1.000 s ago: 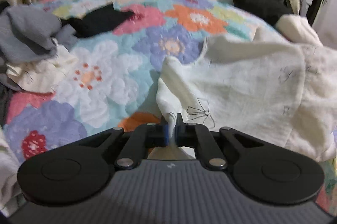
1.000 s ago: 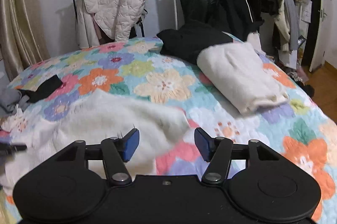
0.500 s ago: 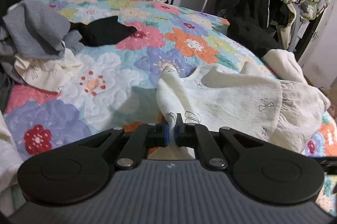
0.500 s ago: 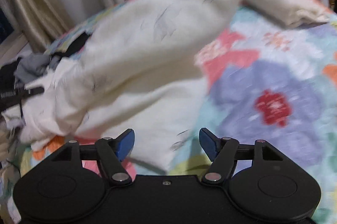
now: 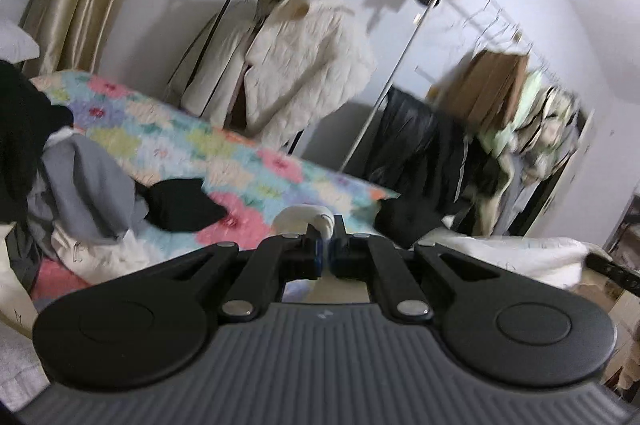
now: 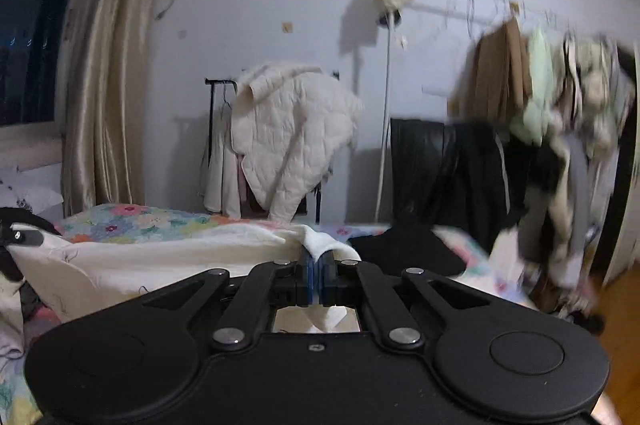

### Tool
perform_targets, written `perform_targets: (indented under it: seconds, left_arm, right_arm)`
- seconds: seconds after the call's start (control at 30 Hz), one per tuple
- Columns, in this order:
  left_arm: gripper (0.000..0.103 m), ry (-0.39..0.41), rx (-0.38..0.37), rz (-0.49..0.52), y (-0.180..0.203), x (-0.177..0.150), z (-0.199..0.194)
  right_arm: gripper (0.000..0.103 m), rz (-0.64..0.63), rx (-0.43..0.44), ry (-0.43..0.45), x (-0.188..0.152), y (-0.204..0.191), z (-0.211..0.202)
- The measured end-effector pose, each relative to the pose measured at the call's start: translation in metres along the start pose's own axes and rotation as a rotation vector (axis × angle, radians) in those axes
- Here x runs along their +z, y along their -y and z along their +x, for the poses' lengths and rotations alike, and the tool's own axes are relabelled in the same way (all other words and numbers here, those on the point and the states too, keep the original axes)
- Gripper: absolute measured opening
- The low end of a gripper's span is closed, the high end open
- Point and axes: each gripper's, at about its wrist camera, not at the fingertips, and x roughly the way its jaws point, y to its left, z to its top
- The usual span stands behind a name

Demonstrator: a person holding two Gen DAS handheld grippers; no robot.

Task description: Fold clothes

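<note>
A cream garment [image 6: 132,261] with small black line drawings hangs stretched between both grippers above the flower-patterned bed [image 5: 244,165]. My left gripper [image 5: 327,251] is shut on one rolled edge of the cream garment [image 5: 308,215]. My right gripper [image 6: 319,273] is shut on another edge, with a fold of cloth poking up between the blue pads. The left gripper's tip [image 6: 22,237] shows at the far left of the right wrist view, holding the other end. Most of the garment below the grippers is hidden.
A heap of grey, black and cream clothes [image 5: 84,197] lies on the left of the bed. A black garment [image 6: 404,249] lies at the bed's far side. A quilted cream jacket [image 6: 292,133] hangs on a rack, a crowded clothes rail [image 6: 560,121] stands right, curtains [image 6: 104,97] left.
My right gripper has shut on the garment's edge; it was open before. Both grippers have risen and tilted up, lifting the garment off the bed, and the views now face the wall.
</note>
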Motion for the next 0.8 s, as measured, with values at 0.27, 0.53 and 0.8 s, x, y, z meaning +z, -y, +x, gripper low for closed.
perform_targets:
  seconds: [0.27,0.53,0.8]
  left_arm:
    - [0.003,-0.303,0.127,-0.024,-0.023,-0.067,0.0]
    - [0.003,-0.312,0.185,-0.042,-0.041,-0.076,-0.025]
    - [0.009,-0.411,0.165,-0.069,-0.055,-0.077,-0.029]
  right_arm:
    - [0.002,0.122,0.093,-0.611,-0.133,-0.01,0.026]
    - [0.003,0.174,0.264,-0.734,-0.135,-0.023,0.023]
    - [0.003,0.191,0.193,-0.89,-0.166,-0.007,0.004]
